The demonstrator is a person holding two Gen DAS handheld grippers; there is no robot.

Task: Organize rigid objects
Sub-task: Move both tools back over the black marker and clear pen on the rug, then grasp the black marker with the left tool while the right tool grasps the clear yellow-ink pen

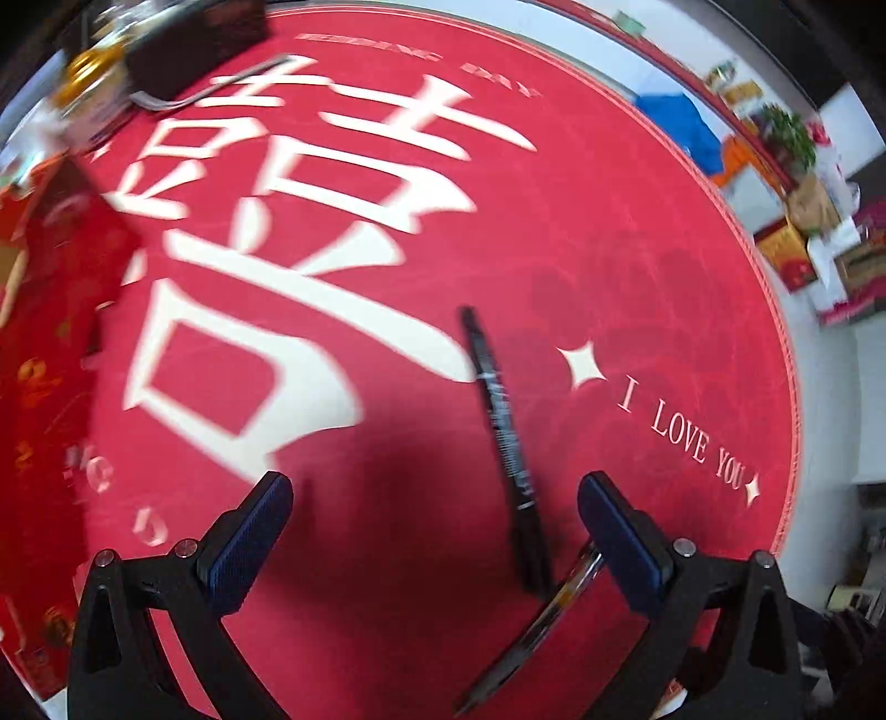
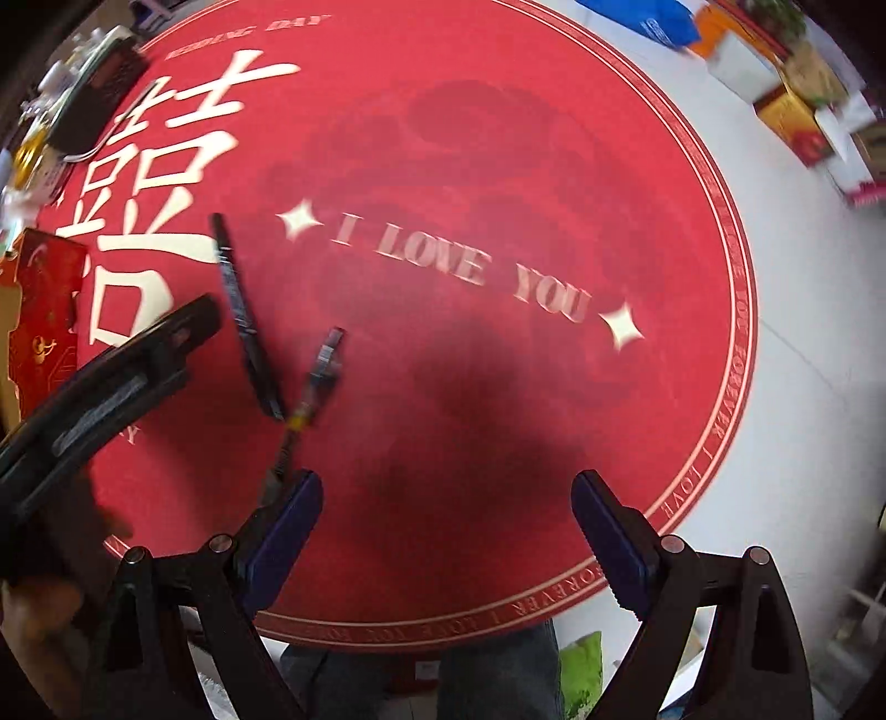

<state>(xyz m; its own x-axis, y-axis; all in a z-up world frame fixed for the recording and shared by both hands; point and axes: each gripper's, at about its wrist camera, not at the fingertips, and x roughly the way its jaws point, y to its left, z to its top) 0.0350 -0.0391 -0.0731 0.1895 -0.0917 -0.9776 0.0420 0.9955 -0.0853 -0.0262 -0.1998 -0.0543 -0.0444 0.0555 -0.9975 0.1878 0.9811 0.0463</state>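
A black marker pen [image 1: 501, 437] lies on the round red table [image 1: 637, 232], just ahead of my open, empty left gripper [image 1: 434, 495]. A clear-barrelled pen [image 1: 545, 615] lies crossed under its near end, beside my right finger [image 1: 620, 531]. In the right wrist view the black marker [image 2: 243, 315] and the clear pen [image 2: 310, 393] lie at the left, the clear pen's tip near my left finger [image 2: 288, 520]. My right gripper [image 2: 446, 498] is open and empty. The left gripper's body [image 2: 111, 376] shows at the left.
A red gift box [image 1: 50, 310] lies at the table's left; it also shows in the right wrist view [image 2: 44, 315]. A black case [image 1: 194, 44], a metal utensil [image 1: 210, 94] and a gold-lidded jar [image 1: 94, 72] sit at the far left. Boxes [image 1: 803, 232] clutter the floor beyond.
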